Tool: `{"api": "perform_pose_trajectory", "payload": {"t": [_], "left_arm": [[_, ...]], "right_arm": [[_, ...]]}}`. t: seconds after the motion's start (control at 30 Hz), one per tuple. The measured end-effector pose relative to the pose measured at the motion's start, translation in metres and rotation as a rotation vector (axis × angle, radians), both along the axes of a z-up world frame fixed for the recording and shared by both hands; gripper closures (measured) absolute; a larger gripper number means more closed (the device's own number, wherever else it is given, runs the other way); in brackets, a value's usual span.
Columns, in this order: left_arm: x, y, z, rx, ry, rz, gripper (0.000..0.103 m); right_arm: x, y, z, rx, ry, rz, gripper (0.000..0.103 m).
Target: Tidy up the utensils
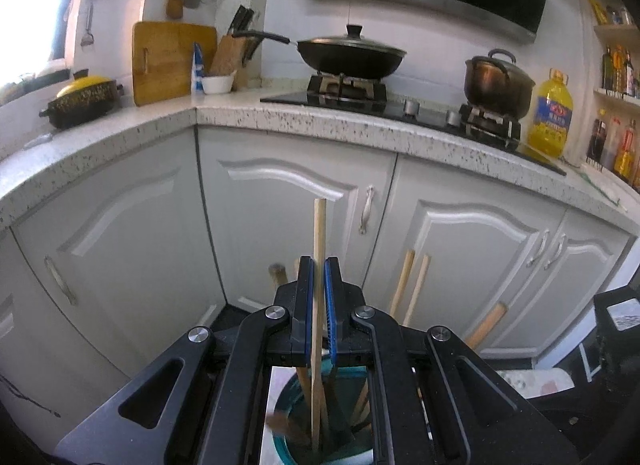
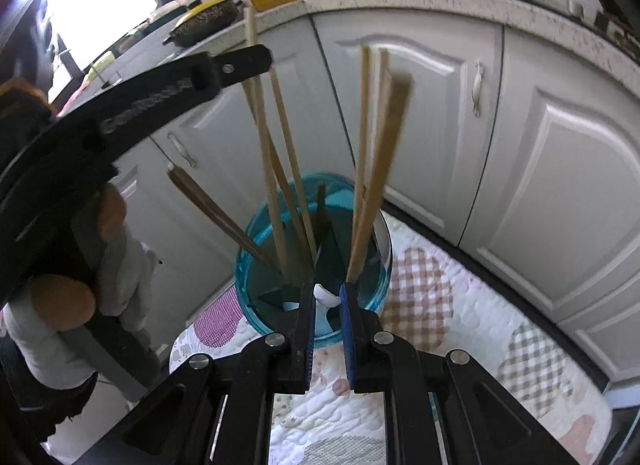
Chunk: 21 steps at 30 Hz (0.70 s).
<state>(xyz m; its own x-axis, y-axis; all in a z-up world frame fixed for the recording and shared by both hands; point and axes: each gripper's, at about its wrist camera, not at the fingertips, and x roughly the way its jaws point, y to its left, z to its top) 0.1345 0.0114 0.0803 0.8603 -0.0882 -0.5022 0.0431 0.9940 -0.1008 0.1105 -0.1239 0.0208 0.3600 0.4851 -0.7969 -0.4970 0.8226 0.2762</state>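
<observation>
Left claw [image 1: 319,265] clamped narrow on a pale wooden stick [image 1: 319,233], held upright w/ top end poking above the pads [image 1: 307,293], lower end down inside the teal cup [image 1: 285,405]. More wooden handles [image 1: 408,285] lean out of the cup to the right of the claw. Beyond, only in the left wrist view: speckled counter [image 1: 280,121] over white cabinet doors [image 1: 288,201], yellow-lidded pot [image 1: 82,99] at far left, cutting board [image 1: 168,61] and knife block [image 1: 232,53] against the wall, lidded wok [image 1: 350,53] on the stove, metal pot [image 1: 498,83] on the next burner, yellow oil bottle [image 1: 551,113] at far right.

From the right wrist view, seen from the side at left: same left claw [image 2: 256,59] as a long black arm crossing the top left, tip closed around the tallest stick [image 2: 262,153]. Cup [image 2: 312,257] shows its blue see-through wall and stands on a quilted mat [image 2: 440,305] w/ checked patches, none of which shows from the left camera except a corner. Sticks fan out of it: dark one [image 2: 216,209] leaning left, pale ones in the middle, blurred pair [image 2: 380,169] leaning right. Right claw [image 2: 326,305] at the cup's near rim, narrow gap, a white piece [image 2: 326,299] between the pads [image 2: 307,329]; can't tell if gripped or only seen through the gap. Cabinet doors [image 2: 540,165] behind and to the right.
</observation>
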Motion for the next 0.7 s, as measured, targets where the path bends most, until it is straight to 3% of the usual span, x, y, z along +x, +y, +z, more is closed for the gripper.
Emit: {"api": "perform_pose_trajectory", "payload": {"t": [0.07, 0.1, 0.13, 0.2, 0.43, 0.7], "left_arm": [[-0.001, 0.002, 0.0, -0.017, 0.023, -0.013, 0.099], [-0.001, 0.004, 0.001, -0.025, 0.032, -0.017, 0.099], [-0.002, 0.005, 0.002, -0.037, 0.041, -0.019, 0.099], [-0.004, 0.007, 0.005, -0.054, 0.053, -0.024, 0.097], [-0.023, 0.008, 0.019, -0.063, 0.082, -0.063, 0.075], [-0.059, 0.009, 0.019, -0.033, 0.127, -0.079, 0.073]], "right_arm": [[-0.002, -0.004, -0.003, 0.012, 0.009, -0.018, 0.092], [-0.003, -0.007, -0.003, 0.022, 0.01, -0.025, 0.087], [-0.005, -0.01, -0.002, 0.035, 0.011, -0.031, 0.075], [-0.007, -0.015, 0.002, 0.053, 0.006, -0.044, 0.069], [-0.022, -0.028, 0.013, 0.083, -0.005, -0.088, 0.069], [-0.047, -0.035, 0.022, 0.081, -0.046, -0.155, 0.069]]}}
